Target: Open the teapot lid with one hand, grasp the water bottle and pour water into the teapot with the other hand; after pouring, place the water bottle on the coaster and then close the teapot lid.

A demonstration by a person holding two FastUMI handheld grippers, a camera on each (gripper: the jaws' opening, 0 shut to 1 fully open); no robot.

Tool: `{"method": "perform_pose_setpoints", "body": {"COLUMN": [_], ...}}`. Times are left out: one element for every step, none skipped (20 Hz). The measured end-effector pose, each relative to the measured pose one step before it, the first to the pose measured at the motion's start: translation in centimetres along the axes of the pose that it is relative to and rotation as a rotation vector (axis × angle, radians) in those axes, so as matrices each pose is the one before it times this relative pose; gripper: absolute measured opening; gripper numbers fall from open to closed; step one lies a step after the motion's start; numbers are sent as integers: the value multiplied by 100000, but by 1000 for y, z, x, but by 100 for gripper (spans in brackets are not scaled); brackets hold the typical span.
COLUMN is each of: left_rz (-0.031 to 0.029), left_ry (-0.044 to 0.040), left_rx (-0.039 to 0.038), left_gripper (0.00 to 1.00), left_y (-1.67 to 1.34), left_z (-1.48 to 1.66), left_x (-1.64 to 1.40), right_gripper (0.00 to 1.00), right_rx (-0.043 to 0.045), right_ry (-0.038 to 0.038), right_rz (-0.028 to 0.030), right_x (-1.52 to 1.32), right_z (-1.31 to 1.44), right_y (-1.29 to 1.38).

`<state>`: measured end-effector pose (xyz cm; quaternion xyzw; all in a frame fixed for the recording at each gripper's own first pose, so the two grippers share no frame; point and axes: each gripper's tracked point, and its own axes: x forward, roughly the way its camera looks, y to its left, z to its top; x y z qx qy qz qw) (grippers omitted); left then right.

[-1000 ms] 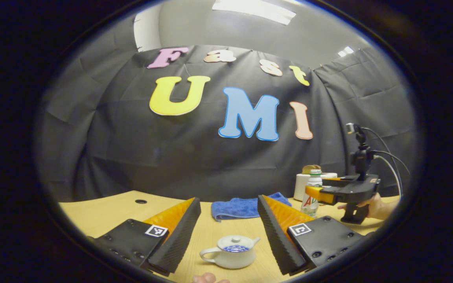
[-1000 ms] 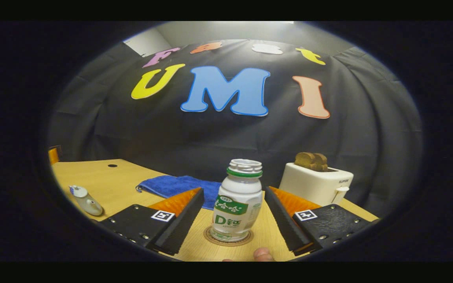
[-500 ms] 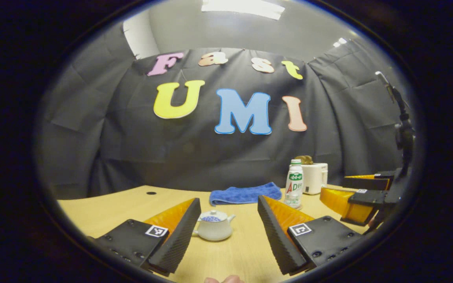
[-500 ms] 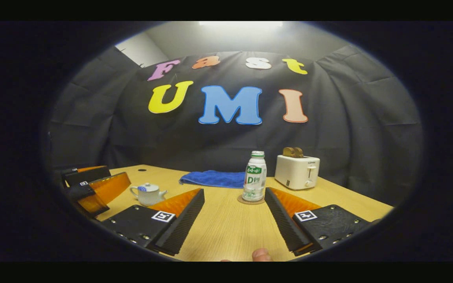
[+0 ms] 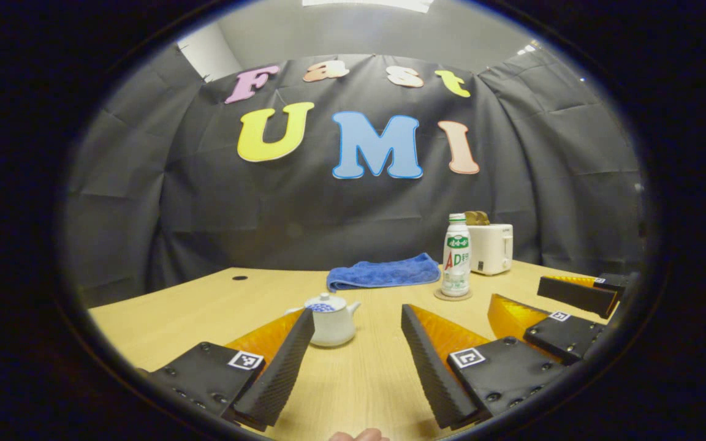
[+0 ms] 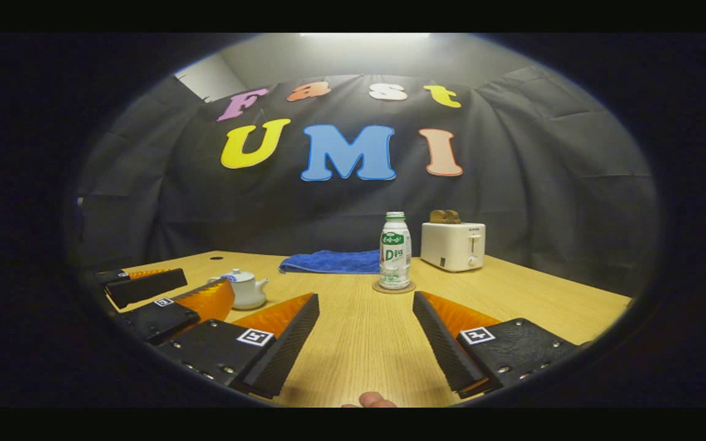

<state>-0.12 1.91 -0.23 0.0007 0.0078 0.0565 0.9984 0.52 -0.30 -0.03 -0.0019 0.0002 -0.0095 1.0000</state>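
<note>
White porcelain is the marker here: the small round white teapot (image 5: 330,320) sits lid-on on the pale wooden table (image 6: 531,300), and both tools have pulled well back from it over the last second. A second ago the left gripper (image 5: 356,361) hovered right over that teapot, and the right gripper (image 6: 365,346) straddled the white plastic water bottle (image 6: 394,251); now both stand wide apart and empty. The bottle stands upright on the round brown coaster (image 6: 393,288), beyond the teapot and to its right, with the folded blue towel (image 5: 383,273) behind the teapot. Judging by that layout, the job looks finished and this is the retreat.

The right gripper view catches the white toaster (image 6: 453,245) face-on, bread (image 6: 444,215) poking out, plus the left tool beside the teapot. The left gripper view half hides that toaster behind the bottle, yet shows the right tool low, right of the teapot.
</note>
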Motion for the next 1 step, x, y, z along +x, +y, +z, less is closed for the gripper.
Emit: {"method": "perform_pose_setpoints", "body": {"left_rz": [-91], "left_ry": [-615], "left_rx": [-548], "left_gripper": [99], "left_y": [110], "left_z": [90], "left_x": [-136], "right_gripper": [95], "right_rx": [296], "right_ry": [-43], "right_rz": [-401], "right_x": [154], "right_z": [-19], "right_y": [-168]}}
